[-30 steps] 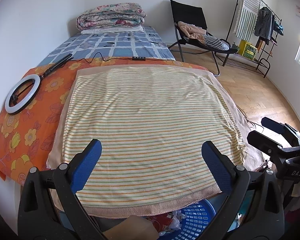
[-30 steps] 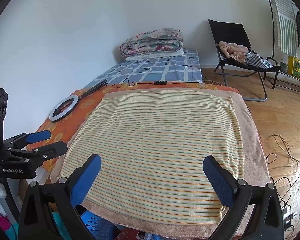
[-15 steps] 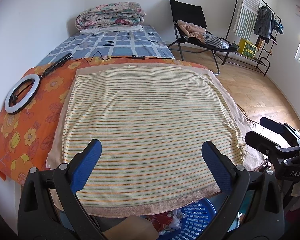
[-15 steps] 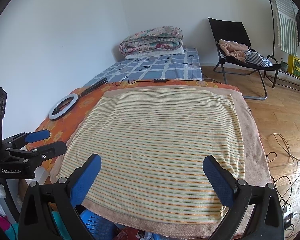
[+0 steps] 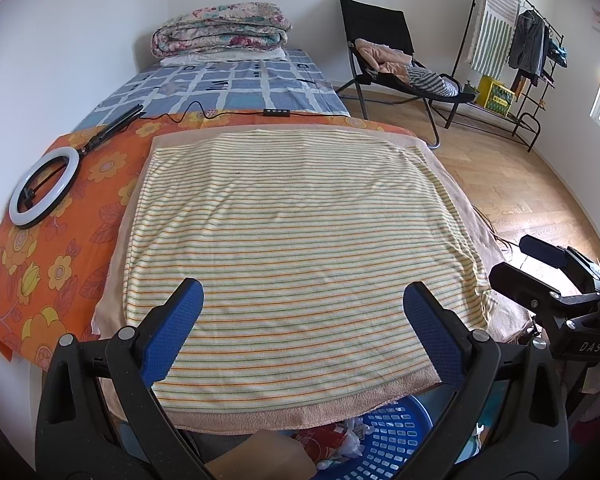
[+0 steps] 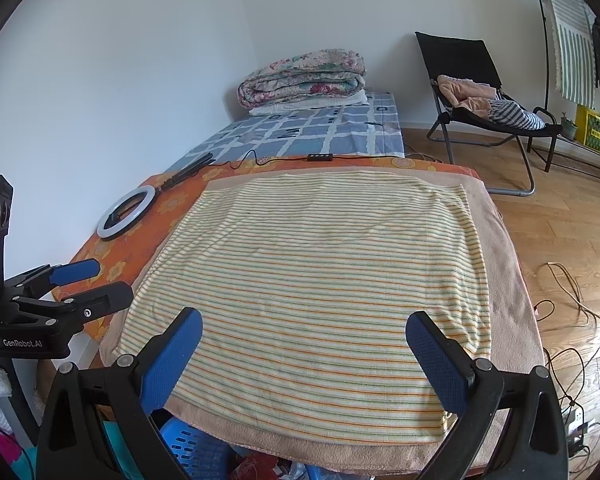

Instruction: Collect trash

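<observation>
Setting: home bedroom. Evidence: bed (image 5: 236,88) with blue checked sheet; folded floral quilt (image 5: 220,34) at its head; folding chair (image 5: 384,60) piled with clothes; garment rack (image 5: 528,48) hung with clothing; wooden parquet floor (image 5: 500,172); white walls.

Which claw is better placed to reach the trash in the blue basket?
Probably left: its claw is open right above the basket and trash. The right claw sees only the basket's edge.
</observation>
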Available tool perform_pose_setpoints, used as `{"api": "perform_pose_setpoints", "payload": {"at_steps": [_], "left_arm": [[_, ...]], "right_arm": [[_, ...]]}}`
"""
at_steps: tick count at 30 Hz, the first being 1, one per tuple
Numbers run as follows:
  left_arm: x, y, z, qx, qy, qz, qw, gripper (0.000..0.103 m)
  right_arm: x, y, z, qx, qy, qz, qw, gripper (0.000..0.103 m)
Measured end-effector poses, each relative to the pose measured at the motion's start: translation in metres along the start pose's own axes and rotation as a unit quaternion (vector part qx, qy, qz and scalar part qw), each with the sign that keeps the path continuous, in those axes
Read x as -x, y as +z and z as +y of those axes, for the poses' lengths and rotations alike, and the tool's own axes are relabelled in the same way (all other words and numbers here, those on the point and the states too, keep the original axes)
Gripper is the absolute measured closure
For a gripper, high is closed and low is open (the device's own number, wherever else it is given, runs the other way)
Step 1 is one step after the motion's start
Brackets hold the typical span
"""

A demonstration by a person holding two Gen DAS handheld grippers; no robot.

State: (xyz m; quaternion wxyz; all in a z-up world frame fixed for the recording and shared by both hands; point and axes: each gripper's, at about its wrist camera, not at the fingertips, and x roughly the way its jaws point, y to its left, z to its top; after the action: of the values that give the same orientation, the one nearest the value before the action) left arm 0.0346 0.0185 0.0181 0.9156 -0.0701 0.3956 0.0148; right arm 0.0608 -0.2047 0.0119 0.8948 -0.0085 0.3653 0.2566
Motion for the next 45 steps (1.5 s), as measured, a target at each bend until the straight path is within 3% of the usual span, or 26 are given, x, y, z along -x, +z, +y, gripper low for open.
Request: {"api": "perform_pose_setpoints", "payload": {"at_steps": [45], "left_arm": [[-0.0004,0.0031,-0.0004,-0.001,0.0,0.003,1.0,0.001]], "right_arm": [[-0.0056,-0.0072,-0.0007,-0.009,0.001,0.009,1.0,0.0]]}}
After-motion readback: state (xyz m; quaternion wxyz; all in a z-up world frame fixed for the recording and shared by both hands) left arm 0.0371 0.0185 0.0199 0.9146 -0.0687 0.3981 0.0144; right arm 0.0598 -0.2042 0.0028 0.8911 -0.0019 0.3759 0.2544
